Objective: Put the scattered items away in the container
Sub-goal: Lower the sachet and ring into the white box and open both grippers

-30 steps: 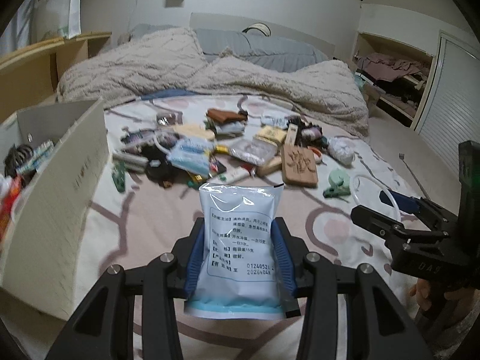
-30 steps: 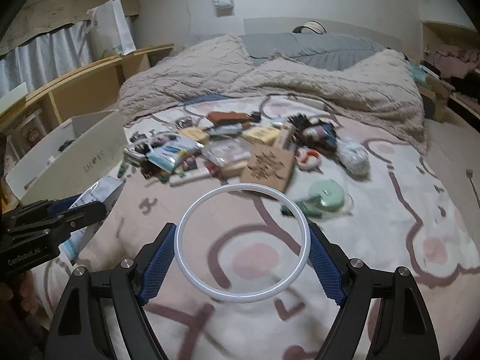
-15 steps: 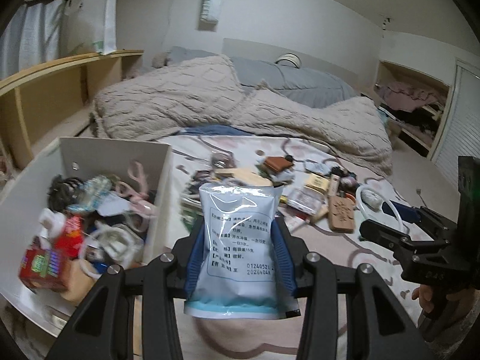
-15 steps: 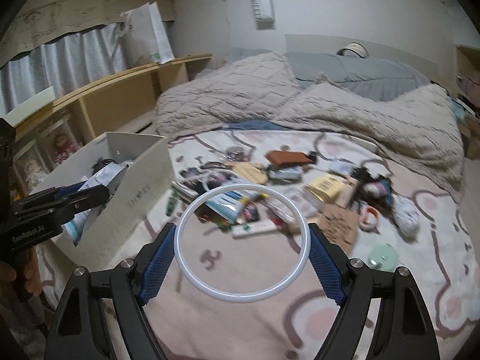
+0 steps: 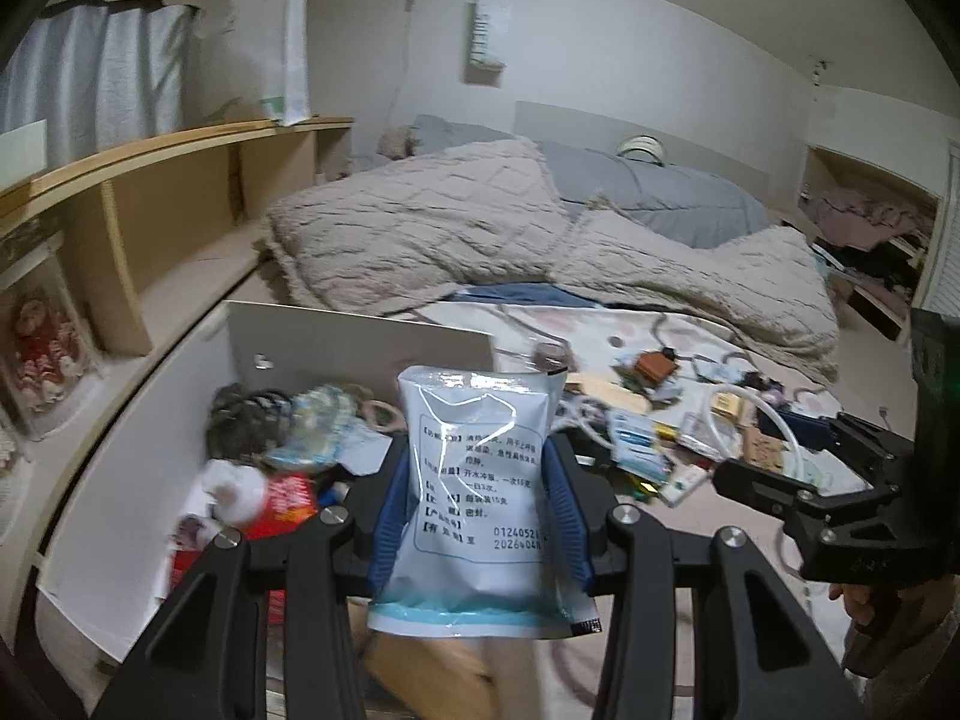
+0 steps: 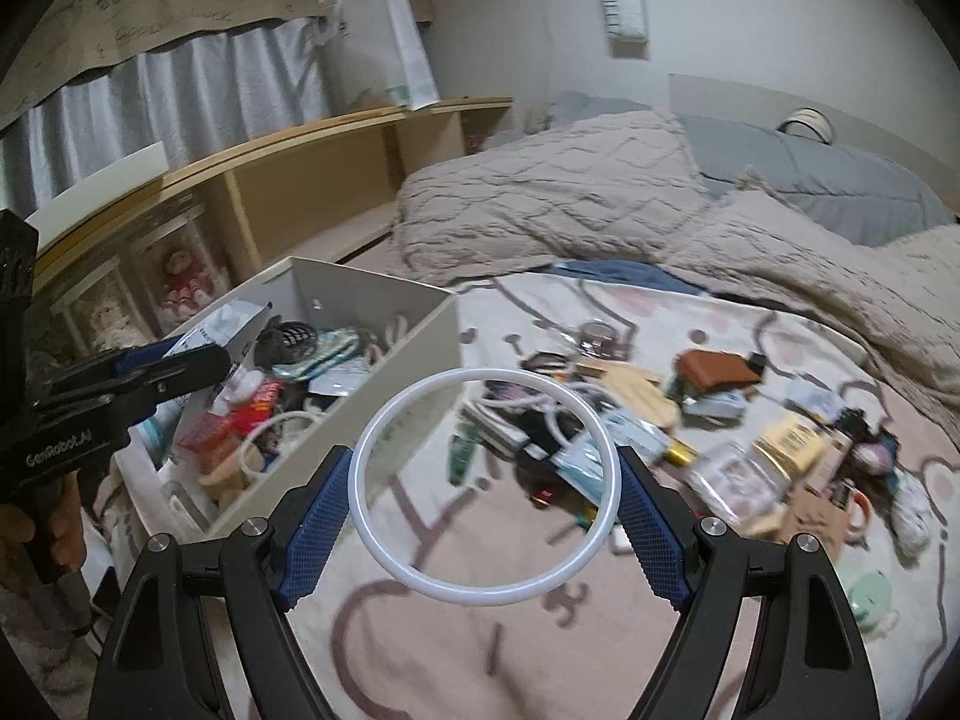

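Sachet [image 5: 474,480] sits clamped upright in your left hand-held gripper [image 5: 477,498], poised over the box [image 5: 360,342] for dropping; your right hand-held gripper [image 6: 483,492] spans the white ring [image 6: 483,483] beside it, above the bed [image 6: 420,630].

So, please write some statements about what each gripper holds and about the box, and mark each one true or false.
1. The left gripper holds a white sachet between its fingers. True.
2. The right gripper is empty. False: it holds a white ring.
3. The white box already has items inside. True.
4. The bed has no more loose items on it. False: many items remain scattered beside the box.
5. The sachet lies inside the box. False: it is in the fingers.
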